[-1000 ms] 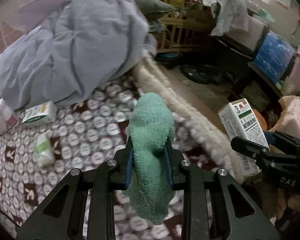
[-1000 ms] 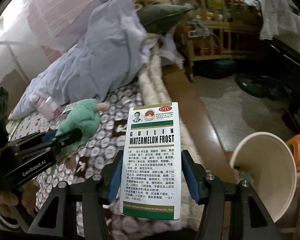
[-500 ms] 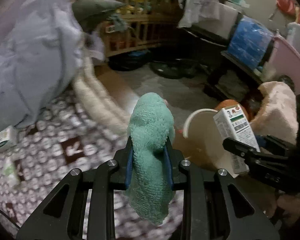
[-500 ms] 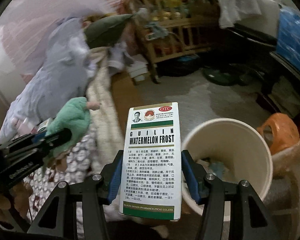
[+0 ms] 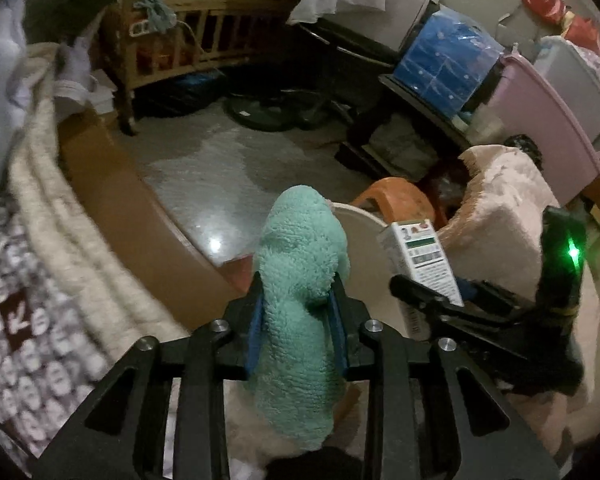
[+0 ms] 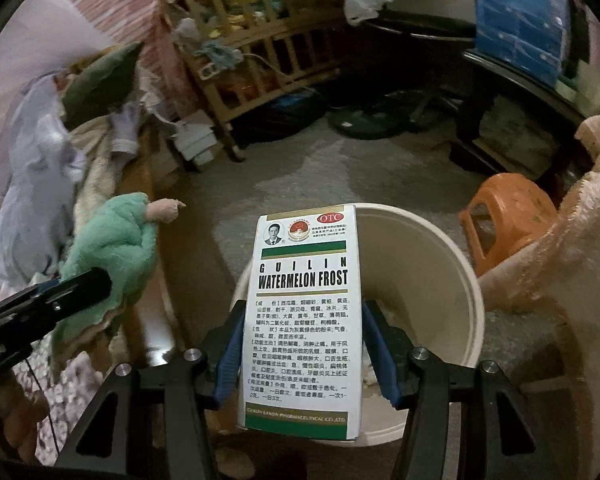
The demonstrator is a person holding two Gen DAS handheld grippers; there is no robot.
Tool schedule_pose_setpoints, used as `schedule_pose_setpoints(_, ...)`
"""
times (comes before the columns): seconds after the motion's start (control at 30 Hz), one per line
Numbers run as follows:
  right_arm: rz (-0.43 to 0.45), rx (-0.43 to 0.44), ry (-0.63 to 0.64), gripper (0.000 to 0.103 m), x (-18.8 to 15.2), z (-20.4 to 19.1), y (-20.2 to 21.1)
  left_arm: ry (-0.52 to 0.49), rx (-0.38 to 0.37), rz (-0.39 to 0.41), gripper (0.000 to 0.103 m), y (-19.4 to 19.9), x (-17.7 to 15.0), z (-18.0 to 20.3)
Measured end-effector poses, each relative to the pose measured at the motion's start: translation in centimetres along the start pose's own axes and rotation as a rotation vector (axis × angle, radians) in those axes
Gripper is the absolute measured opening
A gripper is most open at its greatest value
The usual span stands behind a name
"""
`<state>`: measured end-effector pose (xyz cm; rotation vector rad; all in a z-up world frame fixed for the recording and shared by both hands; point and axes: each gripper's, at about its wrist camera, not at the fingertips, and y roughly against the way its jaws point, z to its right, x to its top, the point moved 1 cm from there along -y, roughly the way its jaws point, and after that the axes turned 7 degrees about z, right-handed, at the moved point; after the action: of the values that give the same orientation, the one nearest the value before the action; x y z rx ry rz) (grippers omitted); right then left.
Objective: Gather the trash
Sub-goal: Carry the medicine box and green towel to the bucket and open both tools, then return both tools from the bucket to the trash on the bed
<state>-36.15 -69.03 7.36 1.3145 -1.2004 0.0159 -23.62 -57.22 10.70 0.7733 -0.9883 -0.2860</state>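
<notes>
My left gripper (image 5: 296, 320) is shut on a green fuzzy cloth (image 5: 300, 280), which also shows at the left of the right wrist view (image 6: 108, 252). My right gripper (image 6: 306, 344) is shut on a white medicine box (image 6: 306, 320) printed "Watermelon Frost", held upright over the mouth of a cream waste bin (image 6: 460, 288). In the left wrist view the box (image 5: 420, 256) and the bin (image 5: 360, 240) lie just right of the cloth. The bin's bottom is mostly hidden by the box.
An orange plastic stool (image 6: 508, 220) stands behind the bin. A pink blanket-covered seat (image 5: 508, 232) is to the right. The bed edge with cream blanket (image 5: 60, 232) is left. A wooden crib (image 6: 260, 60) and a fan base (image 6: 364, 120) stand across the grey floor.
Both grippers have swung from over the bed toward the floor and the bin. The box is now over the bin's mouth. Both holds are unchanged.
</notes>
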Motion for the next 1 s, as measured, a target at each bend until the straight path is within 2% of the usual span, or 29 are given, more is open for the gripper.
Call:
schedule_pose_setpoints(0.17,-0.015,-0.024,-0.048,0.055,0.1,1.7,-0.8,0.024,-0.071,0.004,0.055,-0.5,0.5,0.8)
schedule_pose_setpoints(0.2,-0.010,-0.027,-0.057,0.057,0.0,2.0,-0.8,0.026,-0.076,0.009,0.056,-0.3,0.4,0.6)
schedule_pose_setpoints(0.27,-0.001,-0.025,-0.060,0.073,-0.1,2.0,-0.7,0.028,-0.067,0.010,0.056,0.1,0.3,0.2)
schedule_pose_setpoints(0.3,0.001,-0.025,-0.058,0.074,-0.1,1.9,-0.6,0.032,-0.056,0.007,0.056,0.4,0.2,-0.2)
schedule_pose_setpoints(0.47,-0.007,0.019,-0.028,0.074,-0.5,0.0,-0.5,0.021,0.077,0.024,0.056,2.2,-0.8,-2.4)
schedule_pose_setpoints(0.53,0.003,0.028,0.006,0.074,-0.7,-1.5,-0.2,0.017,0.152,0.035,0.056,3.3,-1.4,-3.8)
schedule_pose_setpoints(0.8,0.016,0.120,0.105,0.074,-1.0,-8.2,0.5,0.067,0.333,0.059,0.056,7.4,-4.2,-10.4)
schedule_pose_setpoints(1.0,-0.007,0.199,0.190,0.074,-1.6,-14.0,0.4,0.143,0.414,0.061,0.056,10.2,-6.3,-15.5)
